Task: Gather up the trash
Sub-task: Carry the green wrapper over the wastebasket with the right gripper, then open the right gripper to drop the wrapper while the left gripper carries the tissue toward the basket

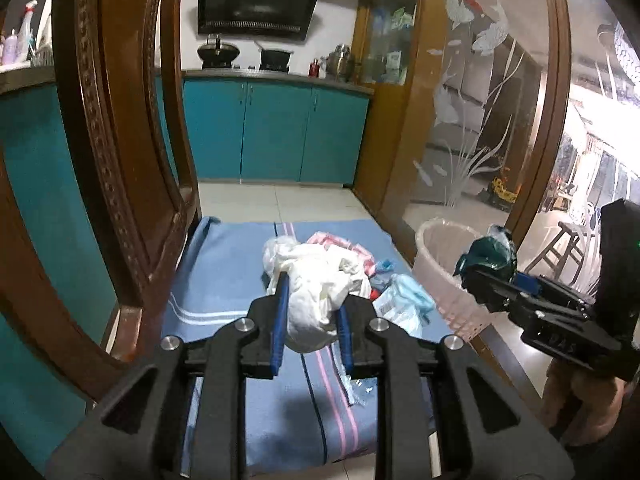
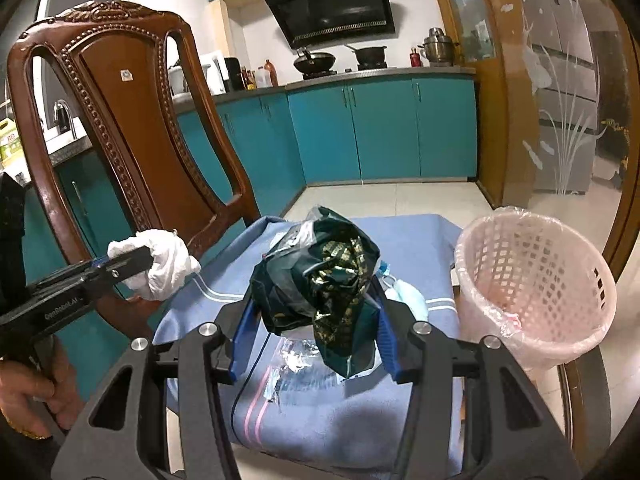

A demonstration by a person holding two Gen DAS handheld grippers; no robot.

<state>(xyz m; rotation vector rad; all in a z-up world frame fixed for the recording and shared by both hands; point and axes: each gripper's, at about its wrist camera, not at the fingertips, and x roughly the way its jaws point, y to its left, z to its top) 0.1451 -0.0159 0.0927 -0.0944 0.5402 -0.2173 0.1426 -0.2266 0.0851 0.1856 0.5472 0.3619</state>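
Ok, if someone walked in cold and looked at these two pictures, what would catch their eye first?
Probably the two crumpled bundles held up over the blue striped cloth: the left claw is shut on a white wad of paper, and the right claw grips a dark green foil wrapper. Next comes the pink lattice basket lined with clear plastic at the cloth's right edge, and the carved wooden chair on the left.

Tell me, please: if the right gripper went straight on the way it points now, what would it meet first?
The right gripper, shut on the dark green wrapper, points over the blue cloth toward the floor and the teal cabinets. Probably the cloth's far part comes first; depth is unclear. The pink basket stays to its right.
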